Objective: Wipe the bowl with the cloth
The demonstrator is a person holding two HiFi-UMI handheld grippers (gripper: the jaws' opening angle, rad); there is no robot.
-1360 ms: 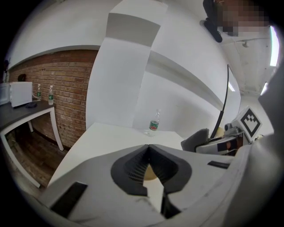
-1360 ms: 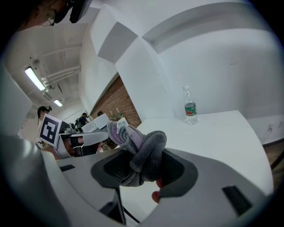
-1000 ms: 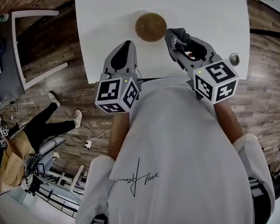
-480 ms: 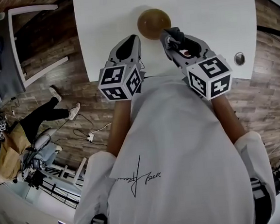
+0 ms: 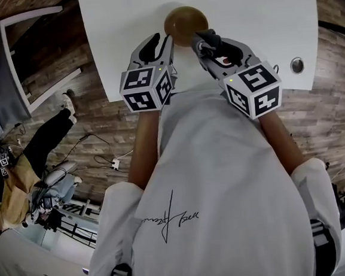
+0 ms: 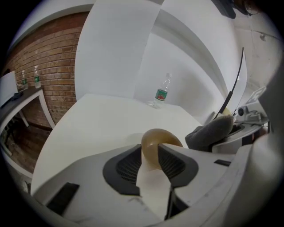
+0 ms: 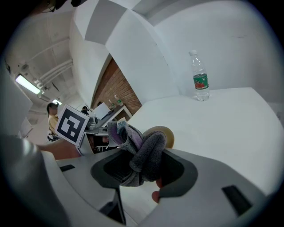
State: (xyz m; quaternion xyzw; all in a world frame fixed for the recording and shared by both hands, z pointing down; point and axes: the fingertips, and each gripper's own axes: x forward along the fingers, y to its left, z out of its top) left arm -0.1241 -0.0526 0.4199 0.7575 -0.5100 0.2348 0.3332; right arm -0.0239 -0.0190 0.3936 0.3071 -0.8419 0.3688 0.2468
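A brown bowl [image 5: 183, 22] stands on the white table [image 5: 257, 13] just in front of both grippers. In the left gripper view the bowl [image 6: 155, 144] has its near rim between the jaws of my left gripper [image 6: 153, 156], which are opening; the pads do not visibly press on it. In the head view the left gripper [image 5: 164, 42] sits at the bowl's left edge. My right gripper [image 5: 203, 41] is shut on a bunched grey cloth [image 7: 144, 155], held close to the bowl's [image 7: 167, 135] right side. The cloth [image 6: 211, 133] also shows beside the bowl.
A clear water bottle [image 6: 162, 92] with a green label stands at the table's far edge, also seen as a bottle [image 7: 199, 82] from the right. A metal grommet [image 5: 297, 65] sits in the table at right. A person [image 5: 19, 172] is on the wooden floor at left.
Both grippers have moved forward up to the bowl. The left gripper's tips now reach the bowl's rim. The right gripper still holds the cloth.
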